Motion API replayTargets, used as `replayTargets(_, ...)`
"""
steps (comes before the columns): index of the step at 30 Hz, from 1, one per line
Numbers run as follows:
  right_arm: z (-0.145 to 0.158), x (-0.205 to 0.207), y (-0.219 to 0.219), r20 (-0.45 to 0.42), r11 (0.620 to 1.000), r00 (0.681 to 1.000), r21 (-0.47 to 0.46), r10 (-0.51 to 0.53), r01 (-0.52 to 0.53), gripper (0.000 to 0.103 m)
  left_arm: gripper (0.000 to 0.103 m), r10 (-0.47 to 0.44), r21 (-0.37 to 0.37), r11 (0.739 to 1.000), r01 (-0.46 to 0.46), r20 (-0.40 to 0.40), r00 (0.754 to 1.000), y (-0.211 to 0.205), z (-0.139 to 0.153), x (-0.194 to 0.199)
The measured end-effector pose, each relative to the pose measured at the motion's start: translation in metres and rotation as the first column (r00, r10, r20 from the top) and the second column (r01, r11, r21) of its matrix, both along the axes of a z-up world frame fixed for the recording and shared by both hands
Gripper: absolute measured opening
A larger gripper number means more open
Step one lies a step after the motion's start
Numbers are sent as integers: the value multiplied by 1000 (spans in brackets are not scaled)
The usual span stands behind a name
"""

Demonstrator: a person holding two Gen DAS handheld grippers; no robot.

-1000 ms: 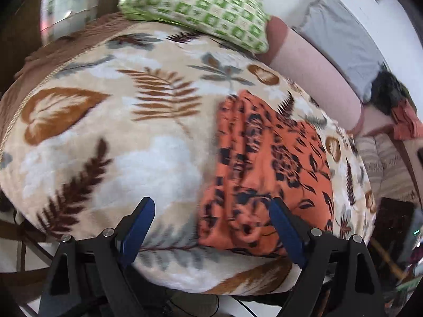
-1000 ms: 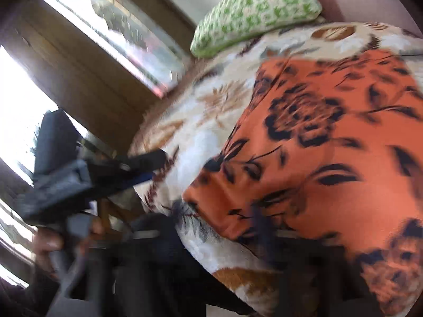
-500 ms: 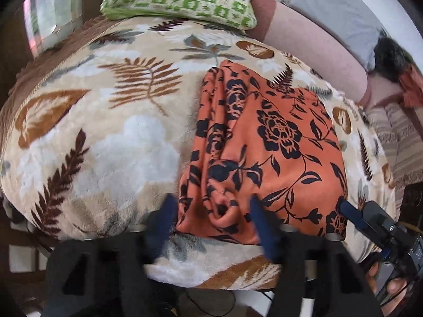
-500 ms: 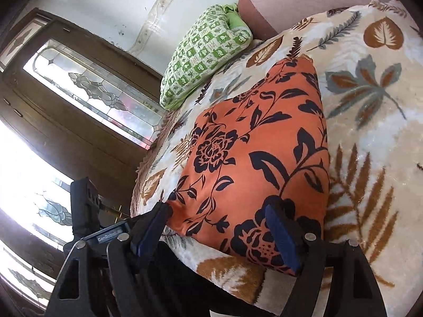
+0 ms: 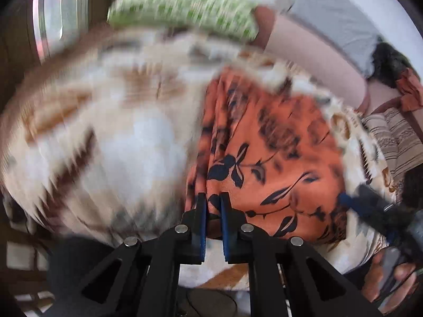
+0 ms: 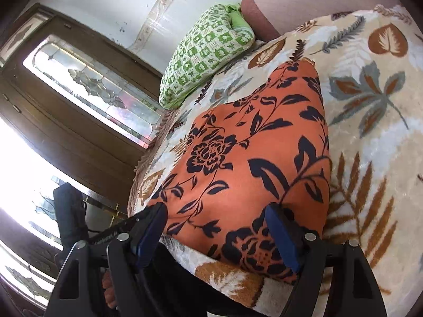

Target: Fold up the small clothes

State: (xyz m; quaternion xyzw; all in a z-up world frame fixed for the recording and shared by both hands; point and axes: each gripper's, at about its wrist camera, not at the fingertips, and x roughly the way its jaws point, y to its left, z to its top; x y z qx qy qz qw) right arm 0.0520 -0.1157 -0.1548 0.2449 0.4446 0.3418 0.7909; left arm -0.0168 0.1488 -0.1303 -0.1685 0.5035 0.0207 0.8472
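An orange cloth with a dark blue flower print [image 5: 267,155] lies on a leaf-patterned blanket [image 5: 111,137]. The left wrist view is blurred by motion. My left gripper [image 5: 212,200] has its jaws nearly together on the cloth's near left edge, with orange fabric between the pads. In the right wrist view the same cloth [image 6: 246,163] lies flat in front of me. My right gripper [image 6: 215,219] is open, its blue pads spread wide over the cloth's near edge, not gripping it. It also shows at the right edge of the left wrist view [image 5: 370,208].
A green checked pillow [image 6: 208,50] lies at the far end of the blanket, against a pinkish bolster [image 5: 312,50]. A glazed wooden door [image 6: 87,89] stands to the left. Striped fabric [image 5: 394,137] lies at the right.
My left gripper has closed from wide open to nearly shut on the cloth's near left edge. My right gripper has stayed open and moved a little closer over the near edge.
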Motion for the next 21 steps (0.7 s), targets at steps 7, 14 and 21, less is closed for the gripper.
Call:
replayTargets(7, 16, 24, -10, 1, 999, 999, 16, -32, 32, 81, 11, -8, 34, 999, 8, 7, 1000, 2, 6, 8)
replayTargets(14, -3, 70, -23, -119, 990, 991, 118, -57, 71, 82, 37, -13, 42, 999, 9, 97, 995, 6, 55, 17)
replayTargets(21, -13, 74, -32, -175, 974, 984, 215, -41, 79, 82, 56, -198, 6, 980, 199, 146, 969, -44, 58, 94)
